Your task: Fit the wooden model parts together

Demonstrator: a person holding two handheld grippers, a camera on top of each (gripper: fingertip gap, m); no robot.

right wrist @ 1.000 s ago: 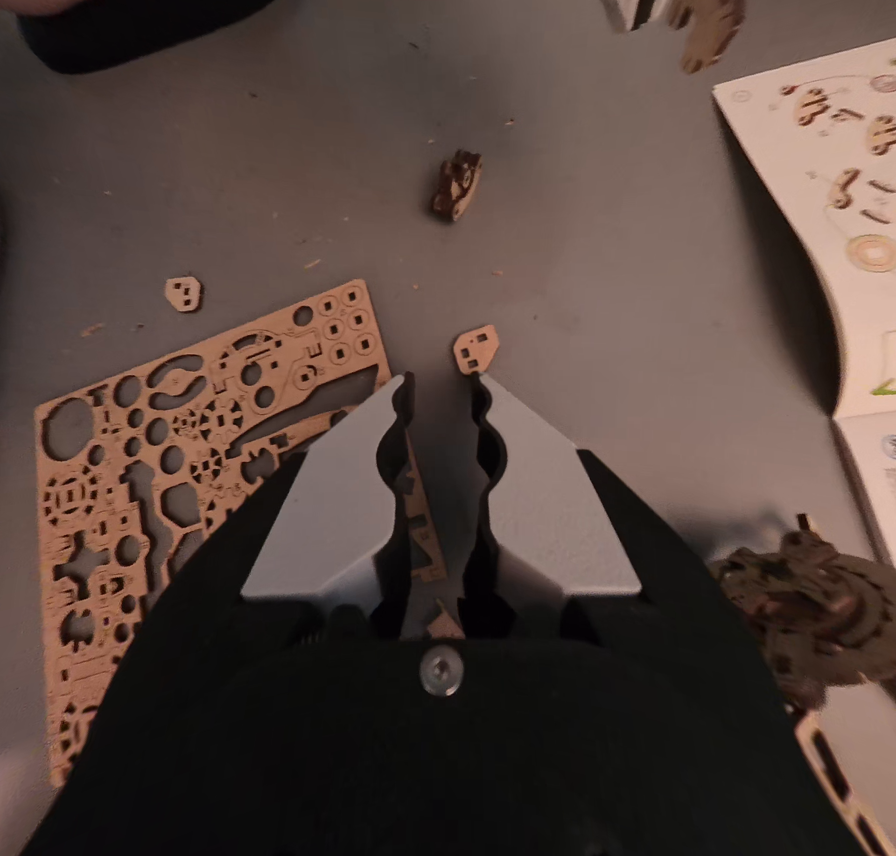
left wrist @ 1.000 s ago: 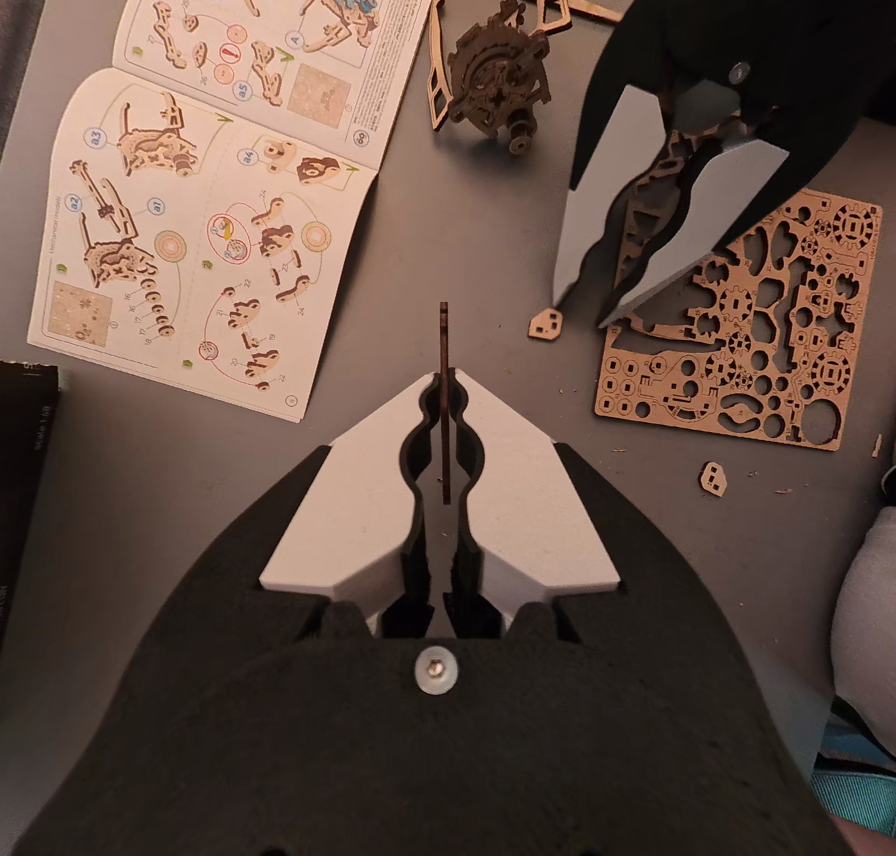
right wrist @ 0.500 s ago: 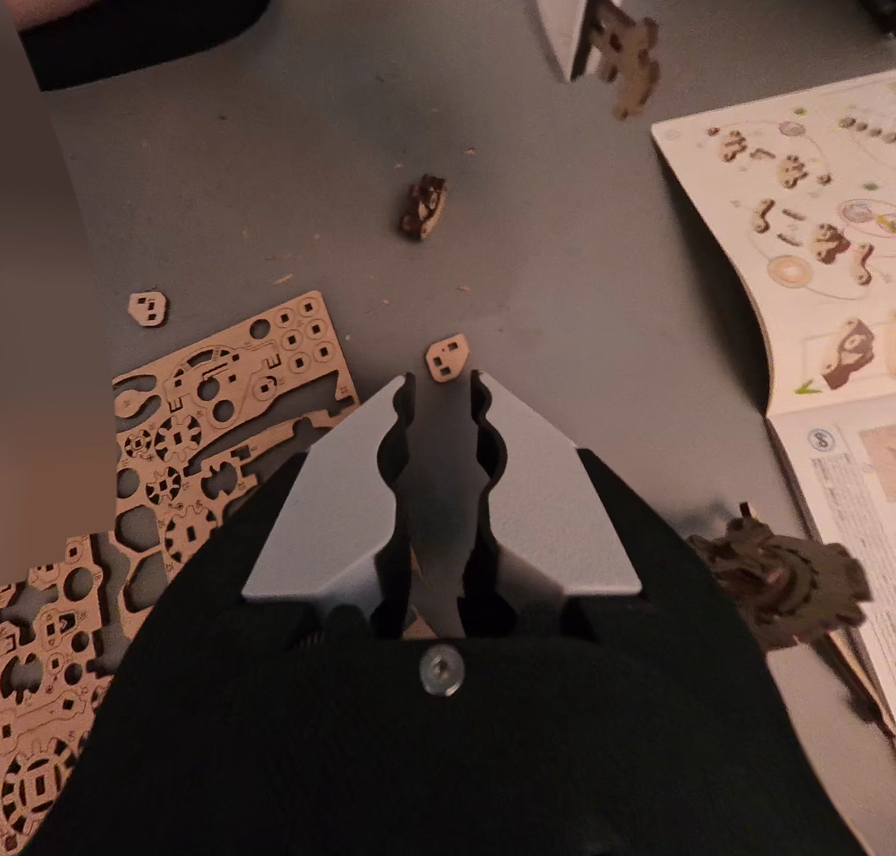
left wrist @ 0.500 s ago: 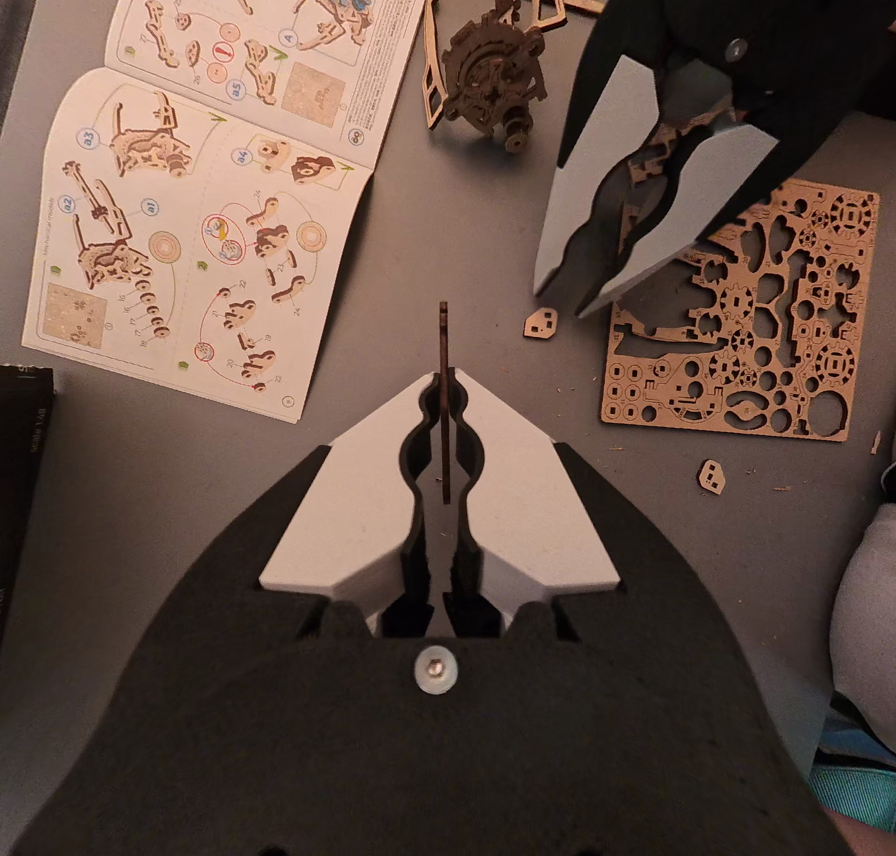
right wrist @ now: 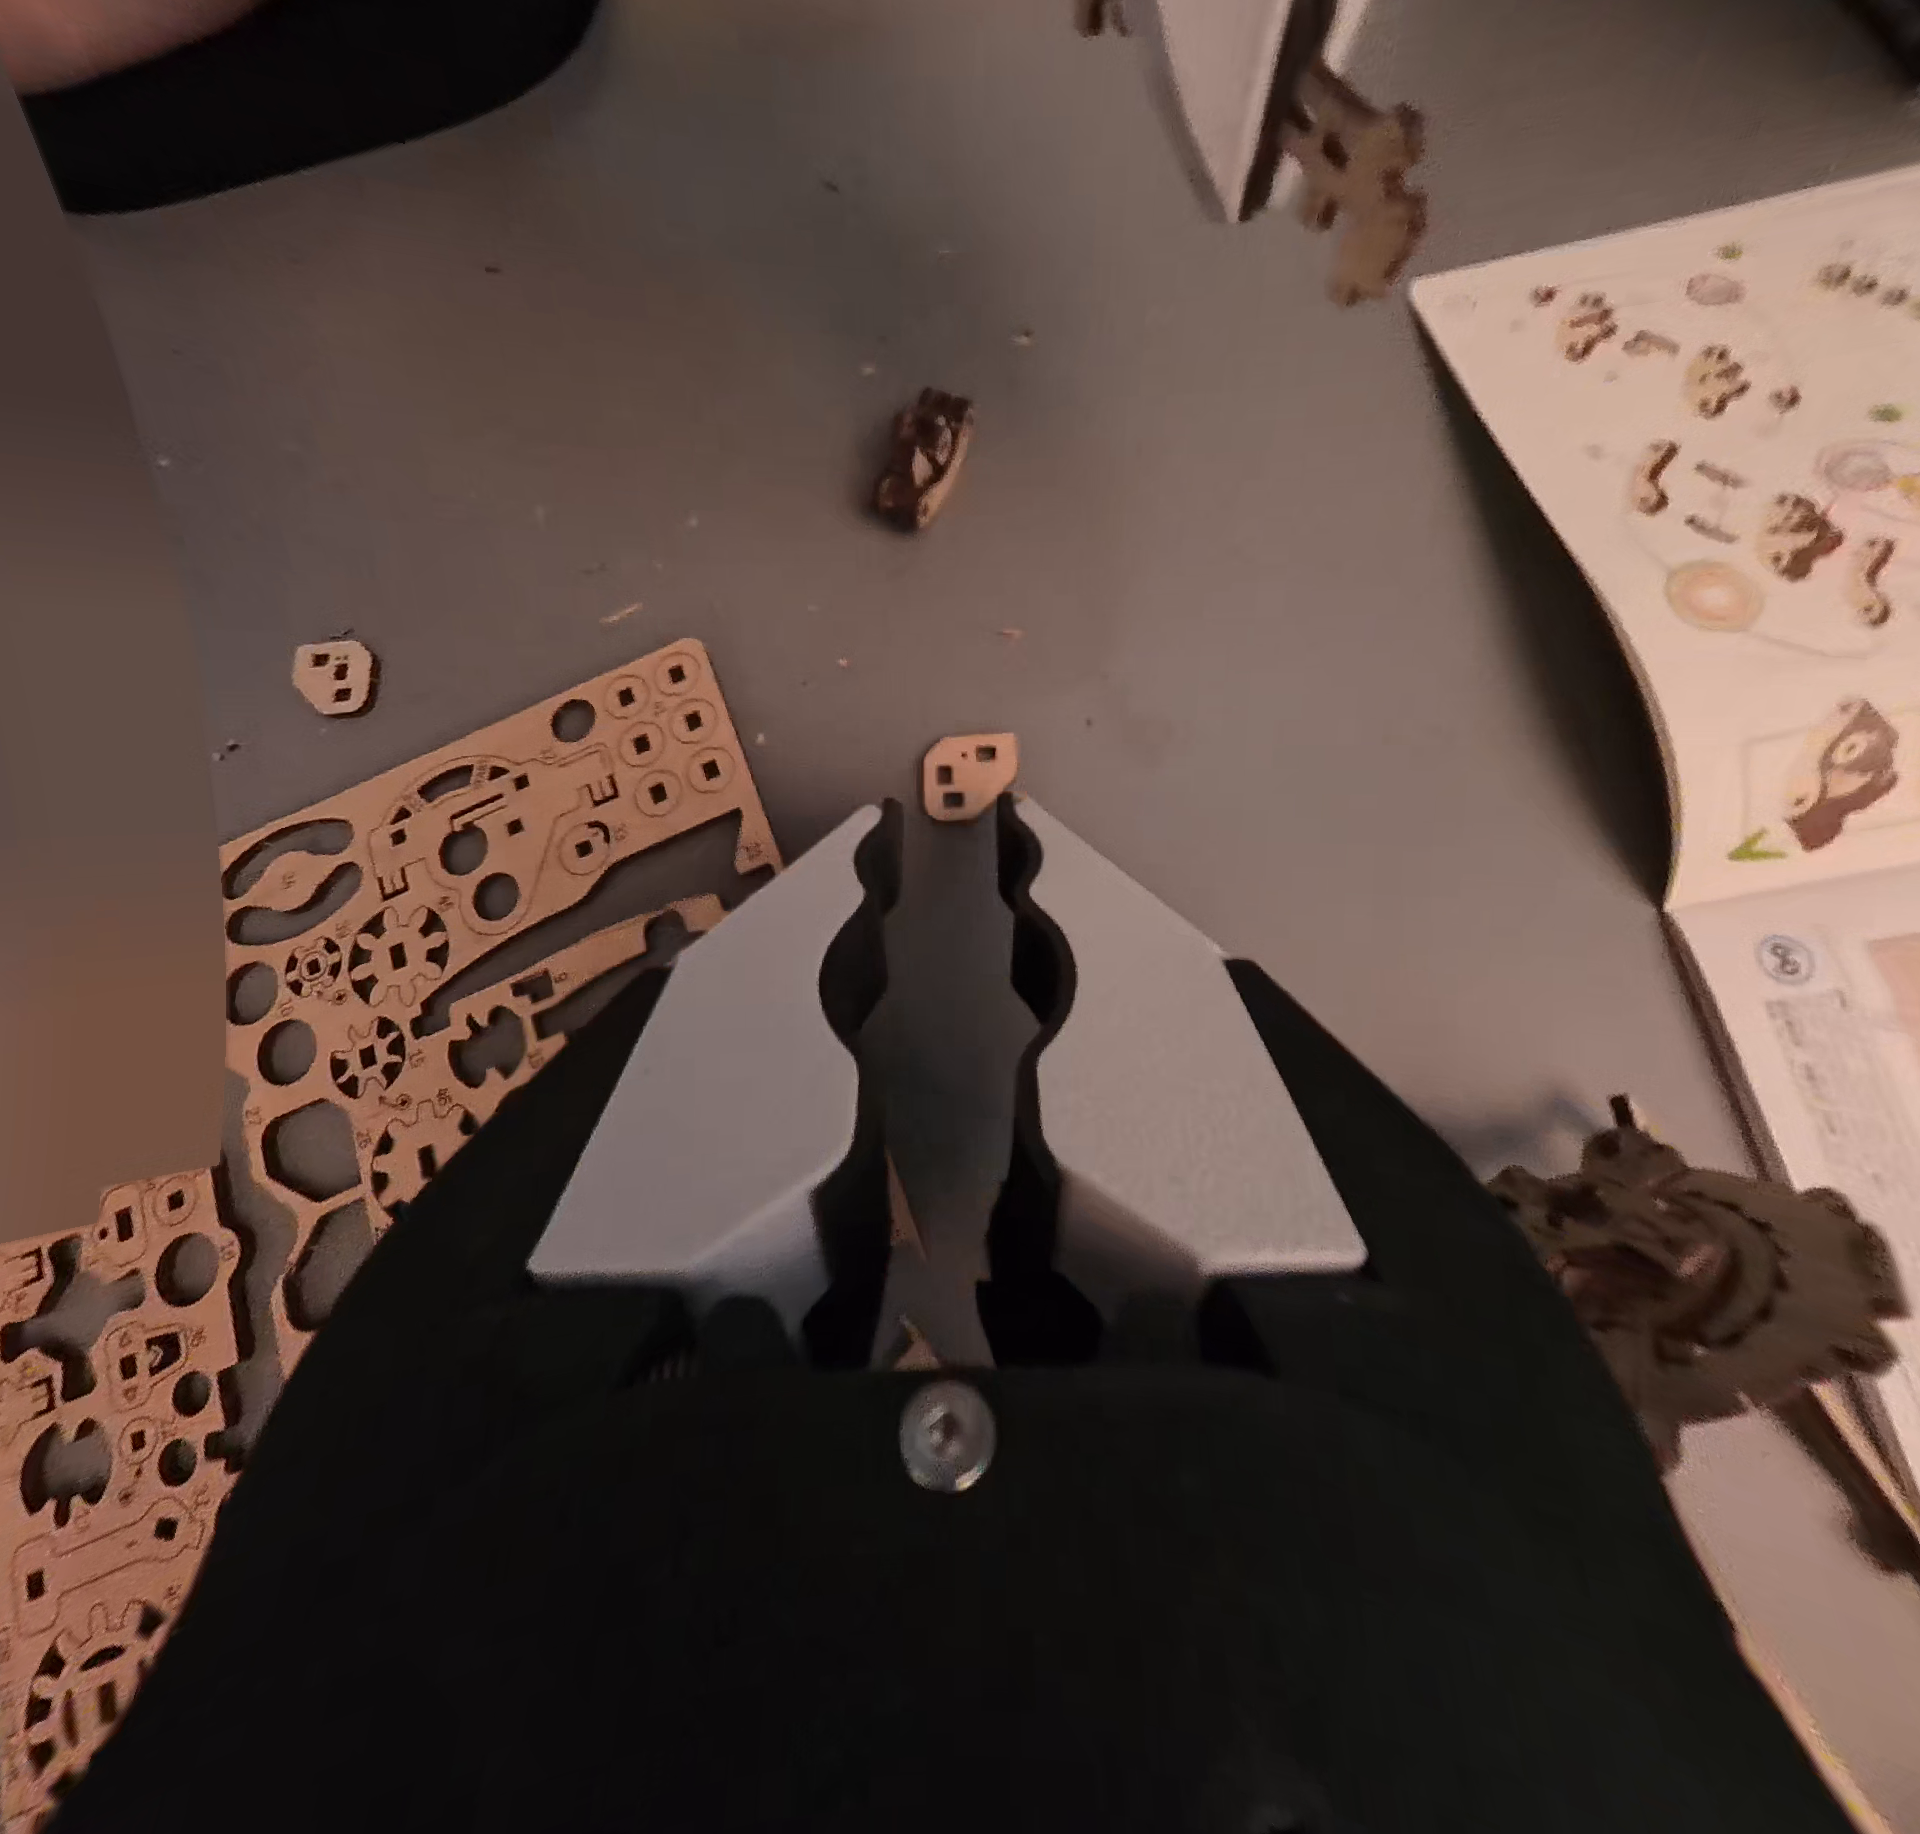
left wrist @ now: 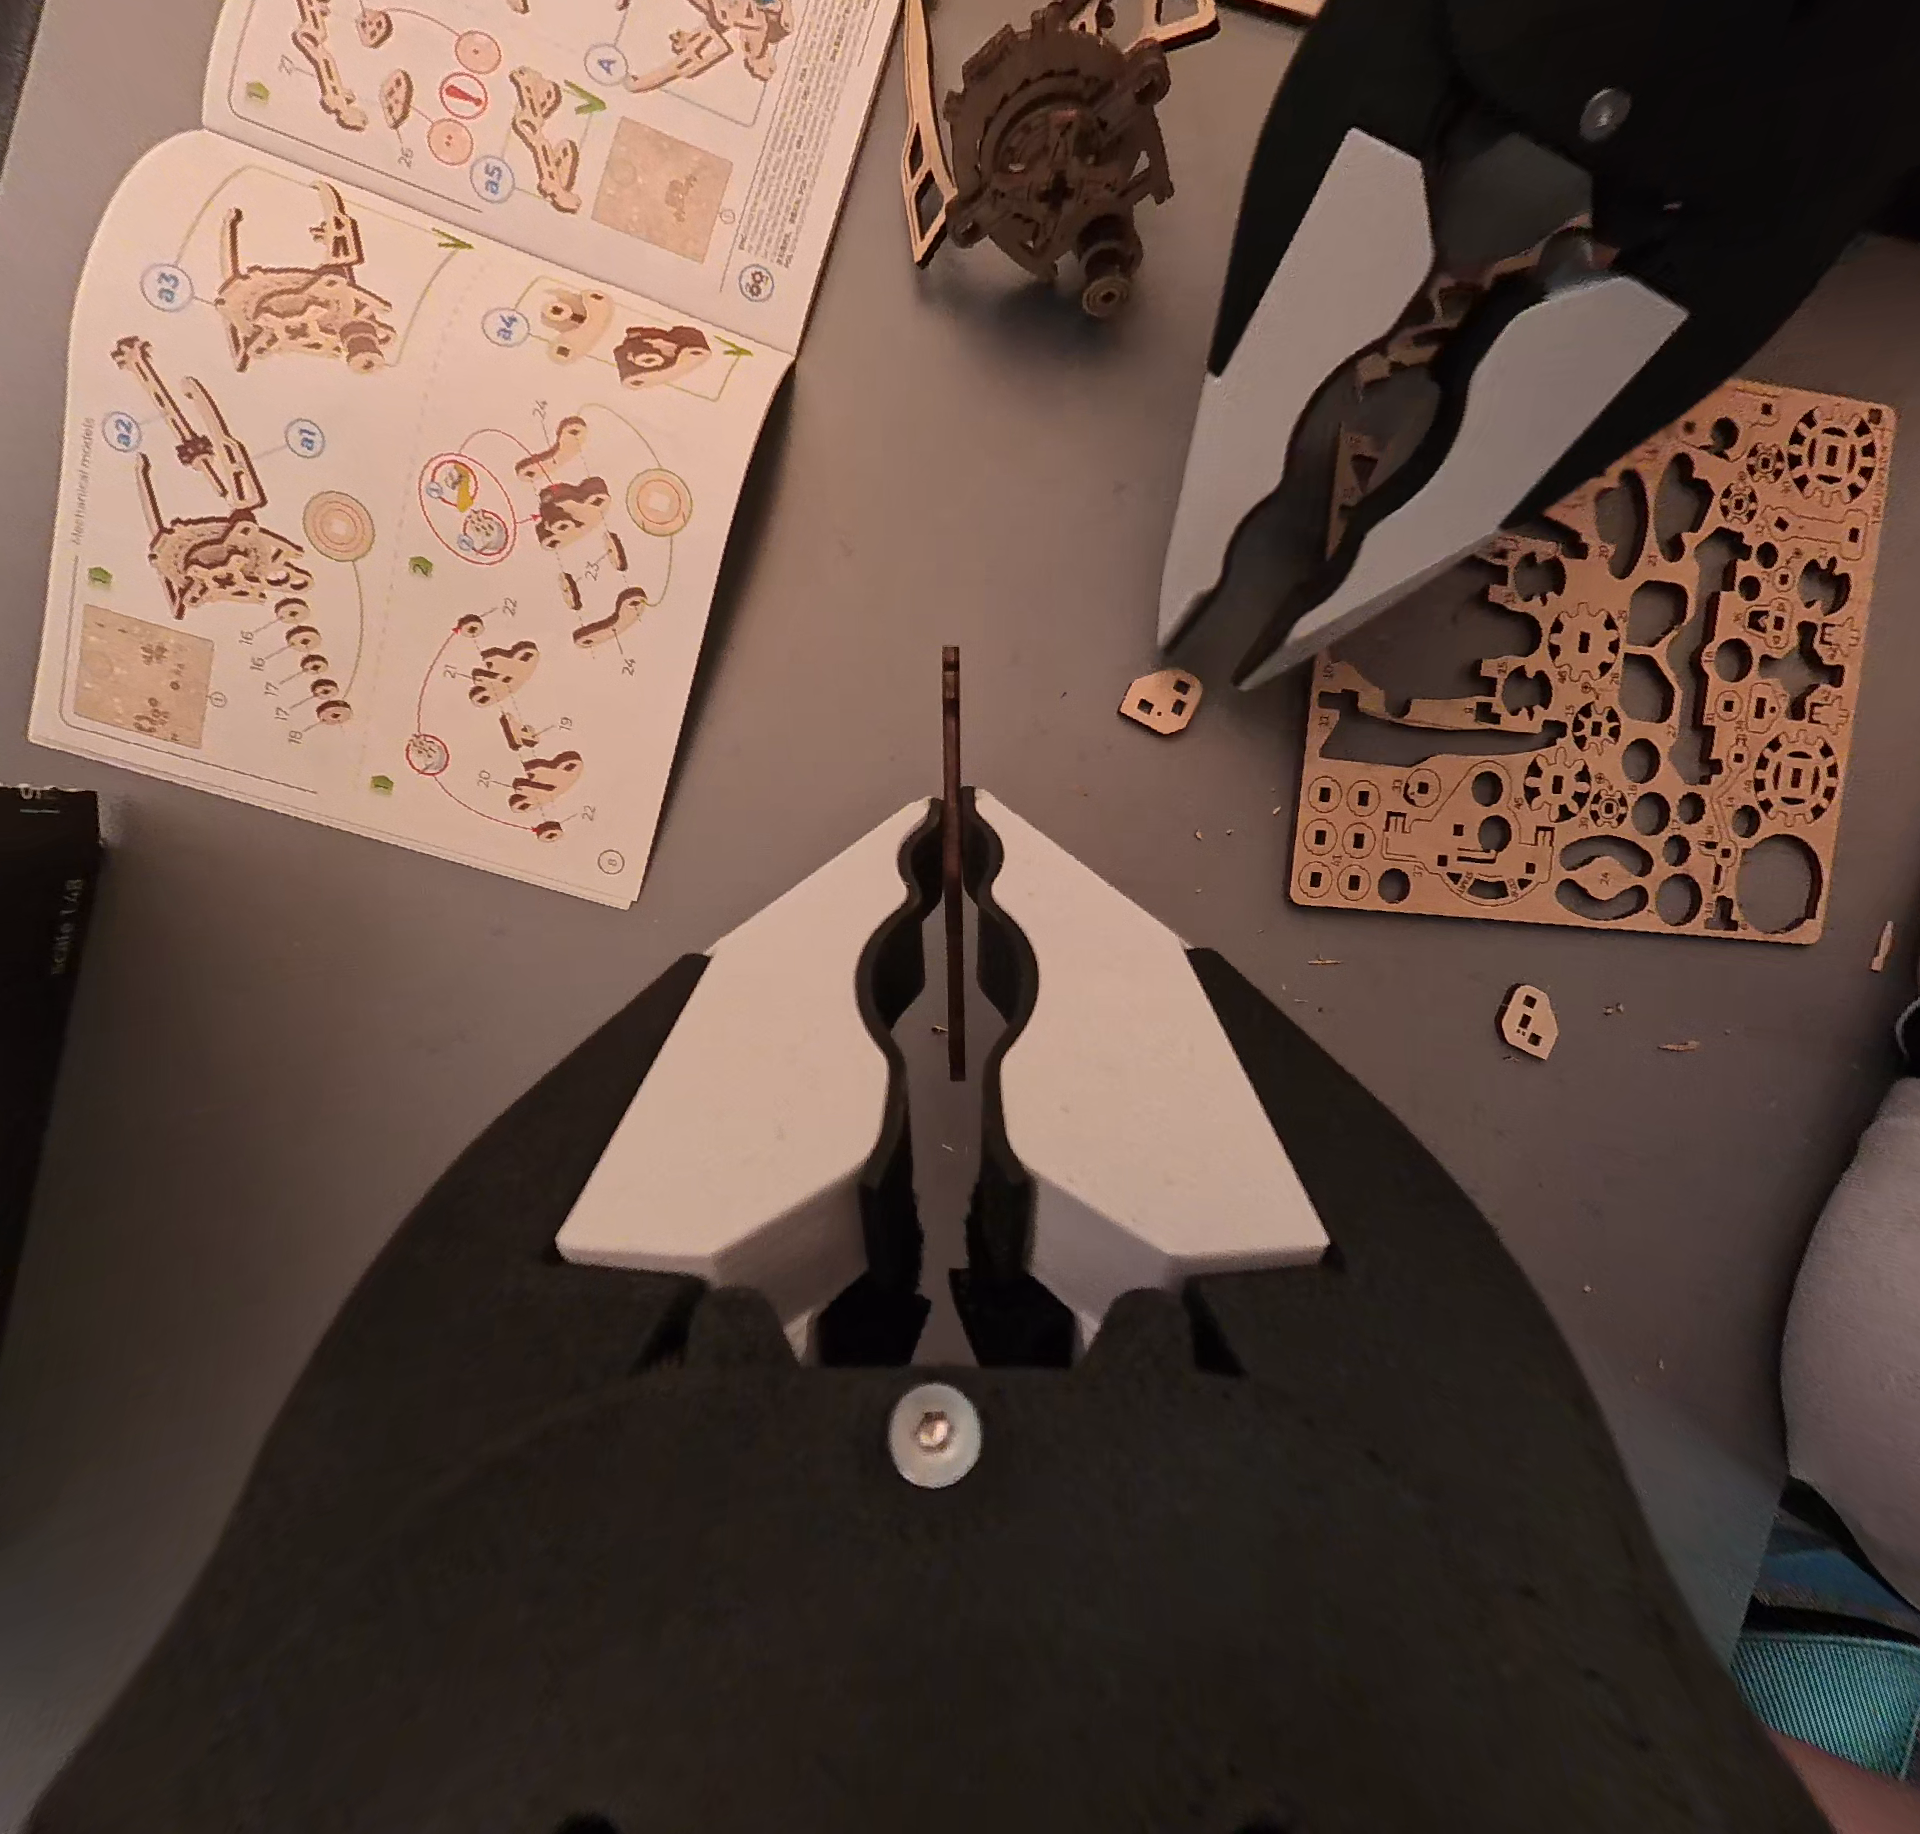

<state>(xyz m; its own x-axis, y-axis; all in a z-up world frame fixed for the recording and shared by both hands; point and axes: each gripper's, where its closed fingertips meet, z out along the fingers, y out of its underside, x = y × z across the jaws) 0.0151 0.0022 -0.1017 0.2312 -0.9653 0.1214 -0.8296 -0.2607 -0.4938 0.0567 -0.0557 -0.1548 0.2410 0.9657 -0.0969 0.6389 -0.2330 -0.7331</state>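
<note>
My left gripper [left wrist: 951,805] is shut on a thin flat wooden part [left wrist: 951,724], seen edge-on and sticking out past the tips. In the right wrist view the same part [right wrist: 1351,184] hangs from a left finger [right wrist: 1205,70] at the top. My right gripper [right wrist: 948,813] is open and empty, low over the grey table. A small loose wooden piece with square holes [right wrist: 966,774] lies just in front of its tips. In the left wrist view the right gripper [left wrist: 1210,660] points down at that piece [left wrist: 1162,701].
A punched-out part sheet [left wrist: 1558,704] lies right of the piece, with a second small piece [left wrist: 1527,1021] below it. A partly built model [left wrist: 1049,153] and an open instruction booklet [left wrist: 416,382] lie at the back. A small dark sub-assembly [right wrist: 923,454] lies mid-table. About 10 cm separates my left fingertips from my right.
My right gripper has moved off the part sheet toward the small loose piece, which now lies right at its tips. The left gripper keeps its hold on the flat part and has barely moved.
</note>
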